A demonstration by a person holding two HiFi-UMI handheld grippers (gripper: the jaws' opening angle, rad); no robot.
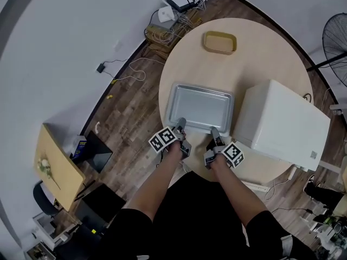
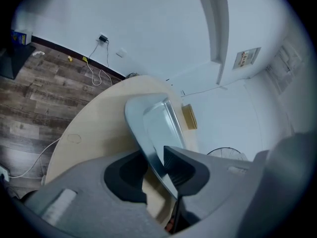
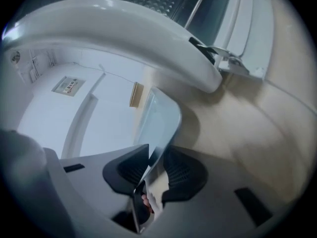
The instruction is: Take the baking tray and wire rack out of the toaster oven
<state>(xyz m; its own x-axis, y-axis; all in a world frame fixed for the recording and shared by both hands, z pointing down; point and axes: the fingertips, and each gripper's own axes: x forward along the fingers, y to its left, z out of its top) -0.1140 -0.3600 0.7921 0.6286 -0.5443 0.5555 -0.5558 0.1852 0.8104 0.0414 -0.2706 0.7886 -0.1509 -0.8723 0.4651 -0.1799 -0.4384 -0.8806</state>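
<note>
Nothing legible anywhere. On the wall, a small sign [image 2: 247, 57] with red marks, too blurred to read; equally unreadable in the right gripper view. At a top corner of the white toaster oven [image 1: 282, 124], a small label [image 1: 313, 155] — too small to make out. On the cubes of the left gripper [image 1: 180, 124] and the right gripper [image 1: 214, 131], only black-and-white square patterns — no letters or digits.
</note>
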